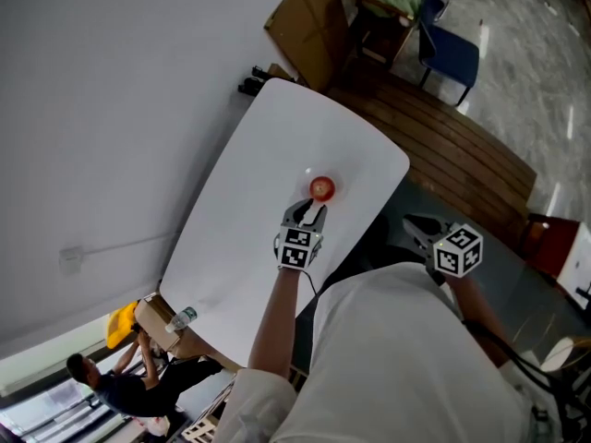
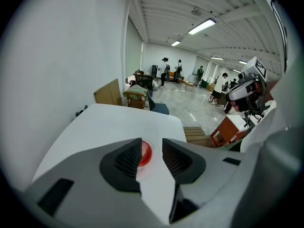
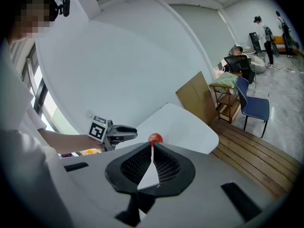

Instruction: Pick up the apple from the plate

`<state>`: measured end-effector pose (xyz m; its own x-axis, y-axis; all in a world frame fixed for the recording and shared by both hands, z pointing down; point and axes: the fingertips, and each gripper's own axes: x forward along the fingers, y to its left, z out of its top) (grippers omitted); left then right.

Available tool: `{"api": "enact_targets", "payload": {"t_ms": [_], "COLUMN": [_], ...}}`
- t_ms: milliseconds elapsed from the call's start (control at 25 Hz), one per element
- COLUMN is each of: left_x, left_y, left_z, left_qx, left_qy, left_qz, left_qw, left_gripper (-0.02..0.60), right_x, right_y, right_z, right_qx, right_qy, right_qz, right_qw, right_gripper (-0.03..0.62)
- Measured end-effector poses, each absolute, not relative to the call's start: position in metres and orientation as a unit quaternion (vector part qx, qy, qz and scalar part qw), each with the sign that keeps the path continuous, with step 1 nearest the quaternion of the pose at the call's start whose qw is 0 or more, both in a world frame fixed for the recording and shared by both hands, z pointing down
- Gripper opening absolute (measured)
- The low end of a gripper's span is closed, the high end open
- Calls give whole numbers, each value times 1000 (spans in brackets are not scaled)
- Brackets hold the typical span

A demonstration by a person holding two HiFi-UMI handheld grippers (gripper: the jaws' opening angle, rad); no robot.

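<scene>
A red apple (image 1: 322, 188) sits on a white plate (image 1: 333, 178) near the right edge of the white table (image 1: 268, 173). My left gripper (image 1: 307, 216) hovers just short of the apple, tilted down, and it is open. In the left gripper view the apple (image 2: 145, 153) shows in the gap of the left gripper (image 2: 152, 148), partly hidden behind the left jaw and beyond the pads. My right gripper (image 1: 417, 228) hangs off the table's right side, shut and empty. The right gripper view shows the right gripper (image 3: 152, 147) with its jaws together and the apple (image 3: 155, 138) far ahead.
A cardboard sheet (image 1: 309, 26) leans at the table's far end, with a blue chair (image 1: 450, 53) beyond it. A wooden platform (image 1: 452, 150) runs along the table's right side. A bottle (image 1: 182, 318) lies at the near corner. A person (image 1: 120, 386) crouches below it.
</scene>
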<state>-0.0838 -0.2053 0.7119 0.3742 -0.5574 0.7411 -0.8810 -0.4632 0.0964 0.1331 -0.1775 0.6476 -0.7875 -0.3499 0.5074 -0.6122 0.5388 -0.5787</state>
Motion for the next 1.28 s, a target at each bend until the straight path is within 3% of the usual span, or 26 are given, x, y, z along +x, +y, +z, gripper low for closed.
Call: {"api": "enact_targets", "payload": {"t_ms": [560, 760, 1280], "left_x": [-87, -90, -94], "left_y": [-221, -231, -237], "left_z": [769, 788, 834], "left_qx": [757, 739, 703], "left_qy": [-461, -472, -480], "left_qz": [360, 374, 396], "left_qw": [291, 301, 344], "left_gripper": [250, 341, 402], "right_x": [154, 158, 167], "right_y": [-199, -202, -205], "right_z": [656, 661, 671], "right_qx": [281, 280, 277], "right_qy": [-850, -845, -837], "right_qz": [408, 415, 424], "right_qw": [180, 188, 207], "right_gripper": [38, 38, 38]}}
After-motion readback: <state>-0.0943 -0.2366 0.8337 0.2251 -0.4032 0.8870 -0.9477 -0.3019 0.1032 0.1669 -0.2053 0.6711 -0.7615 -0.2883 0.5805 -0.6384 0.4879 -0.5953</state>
